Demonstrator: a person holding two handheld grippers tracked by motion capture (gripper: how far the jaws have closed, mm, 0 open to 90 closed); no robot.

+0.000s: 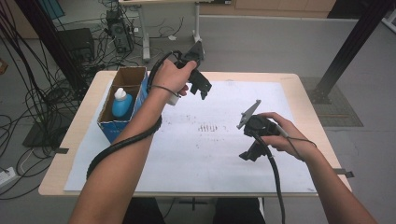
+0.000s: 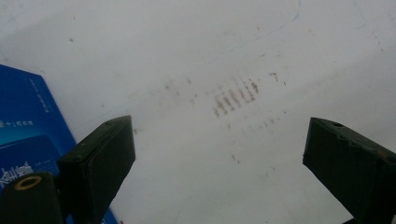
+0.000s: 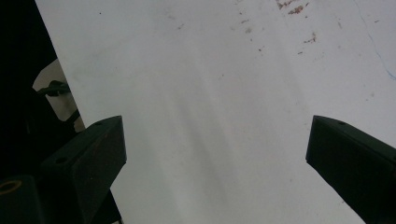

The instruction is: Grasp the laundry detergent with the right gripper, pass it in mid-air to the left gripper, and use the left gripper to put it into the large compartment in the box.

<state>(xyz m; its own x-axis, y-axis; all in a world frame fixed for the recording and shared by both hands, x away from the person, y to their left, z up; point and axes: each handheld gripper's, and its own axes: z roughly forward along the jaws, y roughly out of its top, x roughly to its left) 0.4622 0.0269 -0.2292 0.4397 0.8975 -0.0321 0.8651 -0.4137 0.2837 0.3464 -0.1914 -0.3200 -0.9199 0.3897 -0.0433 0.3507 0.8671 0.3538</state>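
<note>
While both hands hover over the white sheet (image 1: 224,154), the left gripper (image 1: 201,88) hangs empty with jaws apart just right of the cardboard box (image 1: 122,77) holding a blue bottle (image 1: 122,103); the right gripper (image 1: 247,155), near right, gapes empty too.

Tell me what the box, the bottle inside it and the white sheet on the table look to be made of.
Box: corrugated cardboard, by the raw brown inner walls and open flaps; outside printed blue, slightly glossy.
Bottle: probably plastic, smooth blue body with a white cap.
White sheet: likely paper, matte and thin, lying flat, with brownish smudges and scuff marks.
</note>
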